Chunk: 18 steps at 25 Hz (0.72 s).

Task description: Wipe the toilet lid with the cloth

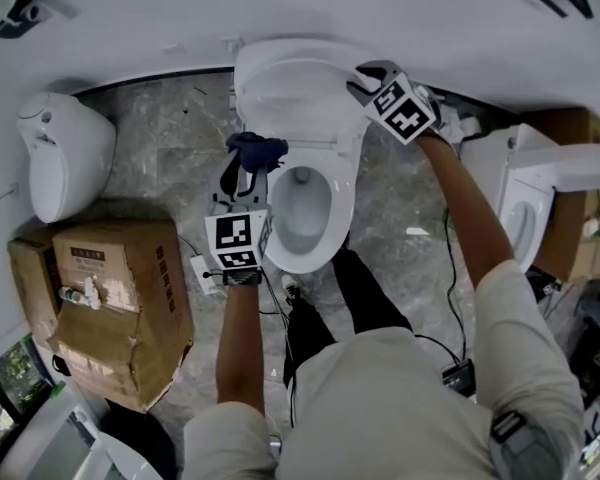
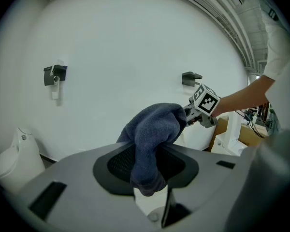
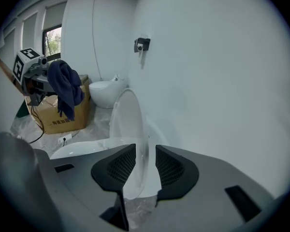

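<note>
So the toilet sits dead centre in the head view. Its toilet lid is flipped up at 12 o'clock and leans toward the white wall, and the bowl is open below it.

The left gripper is at about 9 o'clock of the bowl, off its left rim. Its tongs are clamped on the cloth, a dark blue towel-type thing. In the left gripper view the cloth is pinched between the two black pads. Most of it bunches up above them and a short tail hangs down below. It's up in the air and not touching the lid or the bowl.

The right gripper is up at roughly 1 o'clock of the bowl, right at the lid's right edge. In the right gripper view the tongs stand wide, with the thin edge of the raised lid running up between them. I can see a gap on both sides, so the pads aren't squeezing it.

Other stuff is spread around on the grey marble floor. There's a beat-up cardboard box at 8 o'clock of the head view and a second white toilet at 10 o'clock. A third toilet sits at 3 o'clock with more cardboard behind it. A small bracket is mounted on the wall above the lid.
</note>
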Available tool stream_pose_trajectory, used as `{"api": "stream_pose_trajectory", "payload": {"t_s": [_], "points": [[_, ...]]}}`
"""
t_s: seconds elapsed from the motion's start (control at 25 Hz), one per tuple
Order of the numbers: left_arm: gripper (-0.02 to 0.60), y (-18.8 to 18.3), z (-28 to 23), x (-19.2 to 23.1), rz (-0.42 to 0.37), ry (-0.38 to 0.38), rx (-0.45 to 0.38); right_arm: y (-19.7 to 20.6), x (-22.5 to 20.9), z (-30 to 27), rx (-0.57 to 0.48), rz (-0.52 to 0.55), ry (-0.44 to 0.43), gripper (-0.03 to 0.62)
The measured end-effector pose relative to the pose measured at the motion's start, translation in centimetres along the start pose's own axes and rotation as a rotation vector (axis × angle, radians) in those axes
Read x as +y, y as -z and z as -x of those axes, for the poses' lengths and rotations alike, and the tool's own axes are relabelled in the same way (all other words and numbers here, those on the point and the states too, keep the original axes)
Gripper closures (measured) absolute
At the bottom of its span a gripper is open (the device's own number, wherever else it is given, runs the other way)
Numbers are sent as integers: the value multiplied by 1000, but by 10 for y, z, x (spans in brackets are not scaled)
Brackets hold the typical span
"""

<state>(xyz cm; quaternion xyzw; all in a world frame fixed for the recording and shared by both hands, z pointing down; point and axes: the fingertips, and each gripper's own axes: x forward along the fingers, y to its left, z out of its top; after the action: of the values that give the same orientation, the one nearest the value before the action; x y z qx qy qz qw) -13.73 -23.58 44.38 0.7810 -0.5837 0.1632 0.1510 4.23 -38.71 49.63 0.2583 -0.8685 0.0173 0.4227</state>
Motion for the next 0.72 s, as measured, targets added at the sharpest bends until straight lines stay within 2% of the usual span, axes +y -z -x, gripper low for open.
{"api": "stream_pose_trajectory", "payload": {"t_s": [0.44, 0.72], "points": [[459, 5, 34, 3, -41, -31, 7, 14, -2, -1, 52, 6, 6, 531], [459, 7, 55, 8, -37, -51, -2, 14, 6, 7, 35, 6, 9, 539]]}}
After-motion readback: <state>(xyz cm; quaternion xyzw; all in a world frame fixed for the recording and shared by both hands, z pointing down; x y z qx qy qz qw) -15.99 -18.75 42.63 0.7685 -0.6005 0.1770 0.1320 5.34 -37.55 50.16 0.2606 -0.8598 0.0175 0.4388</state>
